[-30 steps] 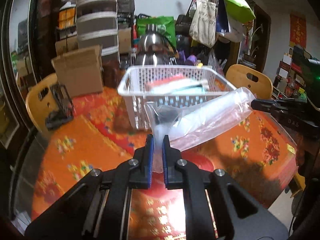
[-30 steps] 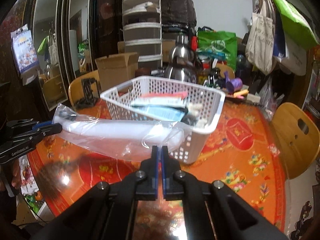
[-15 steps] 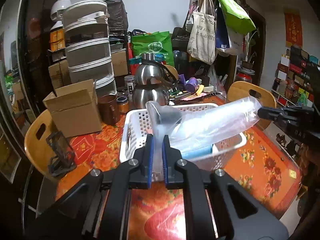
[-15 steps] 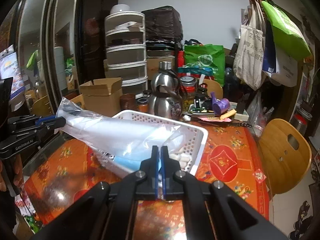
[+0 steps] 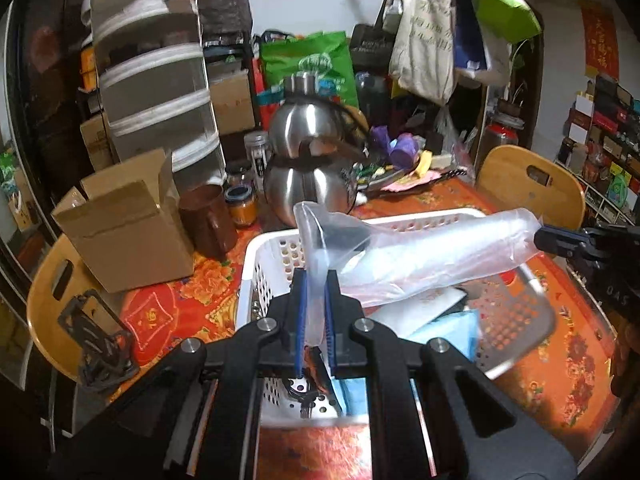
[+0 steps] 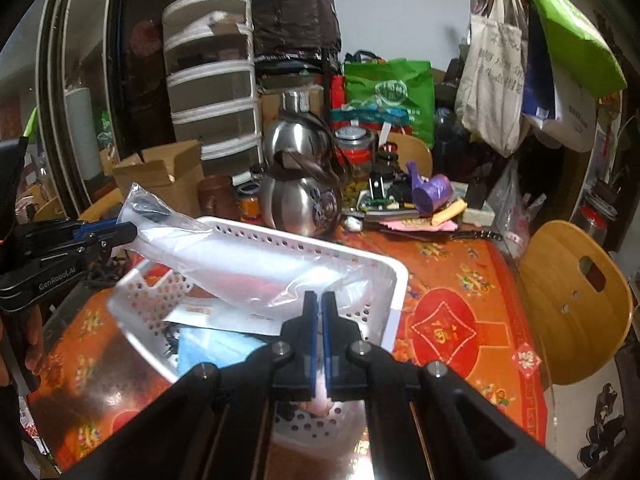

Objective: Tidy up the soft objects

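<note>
A long clear plastic bag (image 5: 420,256) with white contents hangs stretched between both grippers, right over the white perforated basket (image 5: 516,320). My left gripper (image 5: 315,280) is shut on one end of the bag. My right gripper (image 6: 320,300) is shut on the other end of the bag (image 6: 256,268). In the right wrist view the left gripper (image 6: 120,234) shows at the far left, and in the left wrist view the right gripper (image 5: 548,238) shows at the far right. The basket (image 6: 384,268) holds a light blue packet (image 6: 216,348) and a white flat packet (image 6: 224,316).
Behind the basket on the orange patterned tablecloth (image 6: 444,328) stand a steel kettle (image 5: 312,168), a brown mug (image 5: 208,220), jars and a cardboard box (image 5: 128,224). Wooden chairs (image 6: 572,300) flank the table. Bags hang at the back right (image 5: 424,36).
Both grippers carried the bag forward and slightly up, from in front of the basket to above it. The basket's inside has come into view below the bag.
</note>
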Demonstrator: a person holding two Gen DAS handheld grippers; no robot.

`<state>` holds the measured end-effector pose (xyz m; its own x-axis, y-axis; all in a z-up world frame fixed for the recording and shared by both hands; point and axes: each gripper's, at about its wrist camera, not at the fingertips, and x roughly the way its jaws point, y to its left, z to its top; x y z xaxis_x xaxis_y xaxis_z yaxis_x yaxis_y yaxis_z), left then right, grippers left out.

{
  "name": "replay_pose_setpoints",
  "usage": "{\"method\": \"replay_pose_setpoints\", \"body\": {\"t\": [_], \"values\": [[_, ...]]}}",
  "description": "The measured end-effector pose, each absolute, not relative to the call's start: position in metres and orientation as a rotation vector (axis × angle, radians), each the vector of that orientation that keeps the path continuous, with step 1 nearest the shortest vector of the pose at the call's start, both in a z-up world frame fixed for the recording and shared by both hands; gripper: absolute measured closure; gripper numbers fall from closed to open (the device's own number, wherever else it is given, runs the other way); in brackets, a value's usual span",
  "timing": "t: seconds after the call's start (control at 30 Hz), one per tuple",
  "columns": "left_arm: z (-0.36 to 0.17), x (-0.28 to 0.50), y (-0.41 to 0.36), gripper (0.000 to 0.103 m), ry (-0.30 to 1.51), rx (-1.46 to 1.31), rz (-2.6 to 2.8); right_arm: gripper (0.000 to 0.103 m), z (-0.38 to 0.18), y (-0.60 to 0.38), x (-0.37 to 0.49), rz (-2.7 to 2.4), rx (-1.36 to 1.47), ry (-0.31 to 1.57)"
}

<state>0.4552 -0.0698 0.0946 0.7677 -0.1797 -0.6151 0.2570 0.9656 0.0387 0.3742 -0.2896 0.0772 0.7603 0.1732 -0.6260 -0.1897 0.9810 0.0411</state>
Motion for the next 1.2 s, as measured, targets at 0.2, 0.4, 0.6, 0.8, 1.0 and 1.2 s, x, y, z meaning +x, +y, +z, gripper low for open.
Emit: {"method": "replay_pose_setpoints", "body": {"t": [0.2,0.4,0.6,0.8,1.0,1.2], "values": [[0.056,0.484,-0.065,0.093,0.707,0.119,-0.215,0.102,0.047,-0.281,0.392,0.186,-0.052,0.715],[0.028,0.491,-0.061,0.025,0.725,0.116,-0.201,0.026,0.035,-0.277,0.39,0.141,-0.09,0.721],[0.031,0.478,-0.062,0.01,0.721,0.106,-0.226,0.013,0.038,-0.284,0.38,0.15,-0.068,0.714],[0.037,0.457,-0.065,0.0,0.719,0.111,-0.225,0.012,0.038,-0.29,0.37,0.156,-0.029,0.735],[0.053,0.4,-0.056,0.0,0.728,0.116,-0.204,0.006,0.05,-0.296,0.322,0.165,0.006,0.713],[0.066,0.32,-0.047,0.0,0.72,0.155,-0.167,0.005,0.068,-0.29,0.254,0.133,0.064,0.678]]}}
